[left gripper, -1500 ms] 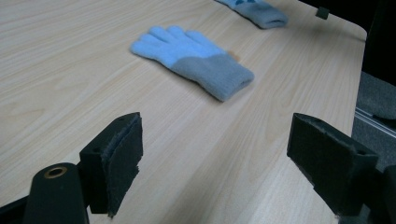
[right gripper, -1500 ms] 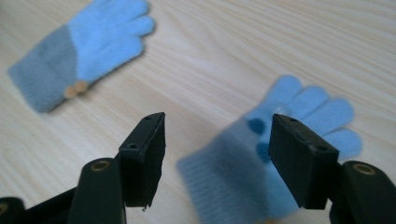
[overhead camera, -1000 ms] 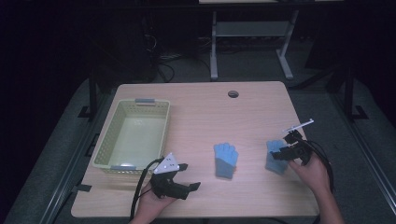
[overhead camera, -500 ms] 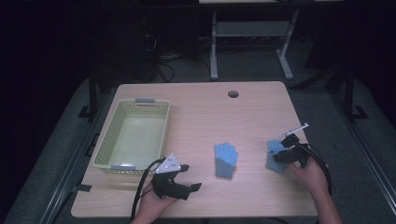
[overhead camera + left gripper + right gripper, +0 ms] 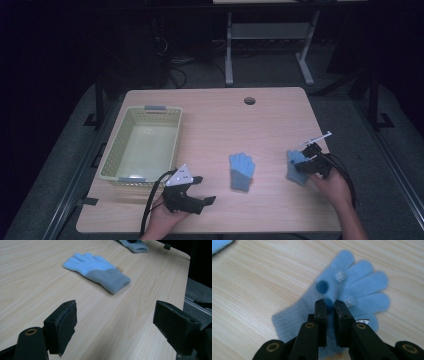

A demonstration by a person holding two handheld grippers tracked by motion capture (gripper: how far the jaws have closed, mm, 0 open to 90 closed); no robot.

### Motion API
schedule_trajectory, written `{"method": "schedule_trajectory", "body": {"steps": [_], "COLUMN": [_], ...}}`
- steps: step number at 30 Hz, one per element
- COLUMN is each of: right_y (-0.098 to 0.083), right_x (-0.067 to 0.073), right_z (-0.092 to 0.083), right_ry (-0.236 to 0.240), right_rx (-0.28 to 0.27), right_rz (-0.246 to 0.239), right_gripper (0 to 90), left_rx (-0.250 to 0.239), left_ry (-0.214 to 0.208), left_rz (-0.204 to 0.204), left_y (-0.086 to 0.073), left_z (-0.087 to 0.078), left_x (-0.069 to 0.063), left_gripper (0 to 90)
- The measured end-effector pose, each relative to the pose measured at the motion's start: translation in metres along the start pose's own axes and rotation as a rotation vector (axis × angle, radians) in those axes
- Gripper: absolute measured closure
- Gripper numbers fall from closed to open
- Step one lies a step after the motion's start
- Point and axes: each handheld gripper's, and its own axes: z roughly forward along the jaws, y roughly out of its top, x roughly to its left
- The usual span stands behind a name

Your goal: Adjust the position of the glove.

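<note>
Pinching a fold of knit, the right gripper (image 5: 329,305) has just been closing, and its jaws now stand almost together on the palm of the right-hand blue glove (image 5: 352,287), with fabric caught between them. That suggests the grasp is made and a lift can follow, probably toward the pale green basket (image 5: 116,165) at the left of the table (image 5: 215,115).

This glove lies flat near the right edge of the table, at its near side. In the right gripper view its fingers fan away from the jaws, and its cuff runs back beneath them. In the high view its long axis runs roughly near to far.

A second blue glove (image 5: 241,171) lies well apart, near the middle of the table, fingers to the far side and grey cuff toward the near edge.

The left gripper (image 5: 189,192) rests at the near edge, just beside the basket's near right corner, its jaws wide apart and empty.
</note>
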Motion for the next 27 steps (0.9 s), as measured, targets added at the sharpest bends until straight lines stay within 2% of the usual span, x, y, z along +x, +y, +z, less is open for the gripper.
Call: {"method": "schedule_trajectory", "body": {"steps": [4, 7, 11, 14, 15, 20, 21, 24, 26, 27], "right_y": [-0.002, -0.001, 0.003, 0.008, 0.012, 0.019, 0.024, 0.028, 0.033, 0.038], "right_x": [0.002, 0.008, 0.014, 0.021, 0.027, 0.038, 0.047, 0.055, 0.065, 0.074], "right_z": [-0.006, -0.011, -0.015, -0.023, -0.03, -0.038, -0.041, -0.043, -0.044, -0.045], "right_ry": [-0.008, -0.034, -0.04, -0.031, -0.027, -0.003, 0.014, 0.032, 0.055, 0.067], "right_rx": [-0.027, -0.028, -0.034, -0.051, -0.071, -0.095, -0.102, -0.114, -0.121, -0.129], "right_rz": [-0.004, -0.032, -0.063, -0.08, -0.103, -0.126, -0.149, -0.156, -0.174, -0.193], "right_gripper": [83.0, 83.1, 83.1, 83.1, 83.1, 83.0, 83.0, 83.0, 82.9, 82.7], "left_rx": [0.0, 0.004, 0.002, -0.004, -0.01, -0.012, -0.008, -0.009, -0.011, -0.012], "left_ry": [0.0, -0.006, -0.005, 0.0, 0.002, -0.001, -0.001, -0.002, 0.0, 0.001], "left_rz": [-0.003, 0.002, 0.003, 0.001, -0.002, -0.004, -0.002, -0.004, -0.003, -0.003], "left_y": [0.0, -0.001, 0.0, 0.0, 0.0, -0.001, -0.001, -0.001, -0.001, -0.001], "left_z": [0.0, 0.001, 0.001, 0.0, 0.0, 0.0, 0.0, 0.001, 0.0, 0.0], "left_x": [0.001, 0.002, 0.0, 0.0, 0.0, 0.001, 0.001, 0.001, 0.0, 0.0], "left_gripper": [18.9, 18.9, 19.0, 19.0, 19.1, 19.1, 19.1, 19.1, 19.1, 19.1]}}
